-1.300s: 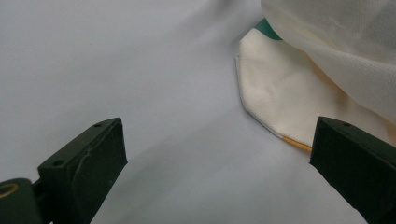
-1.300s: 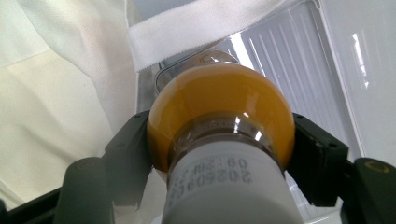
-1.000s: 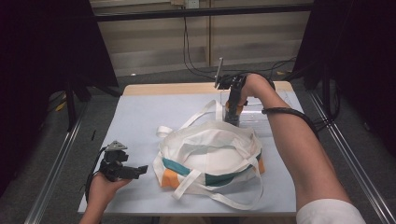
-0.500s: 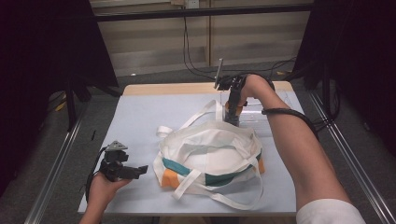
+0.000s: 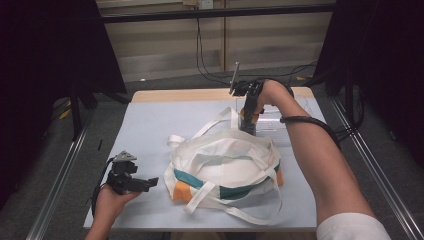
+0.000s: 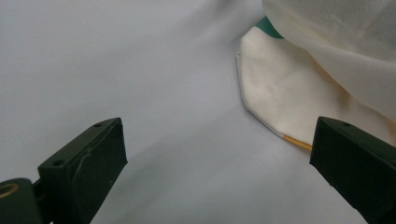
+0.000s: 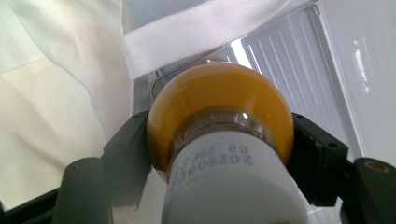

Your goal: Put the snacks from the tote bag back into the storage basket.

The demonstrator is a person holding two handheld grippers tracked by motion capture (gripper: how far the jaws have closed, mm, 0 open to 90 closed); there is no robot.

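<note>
On the table lie one cloth bag (image 5: 225, 165) and one clear tray (image 5: 280, 116); right gripper (image 7: 219, 140) pinches one orange bottle (image 7: 219, 98), left gripper (image 6: 217, 158) spread.

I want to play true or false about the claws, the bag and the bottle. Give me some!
1. The right claw is squeezing an orange bottle with a white cap. True.
2. The left claw is holding the bag's strap. False: its jaws stand open over bare table, touching nothing.
3. The white bag lies in the middle of the table. True.
4. The bottle is inside the bag. False: the claw holds it behind the bag, over a clear tray.
</note>
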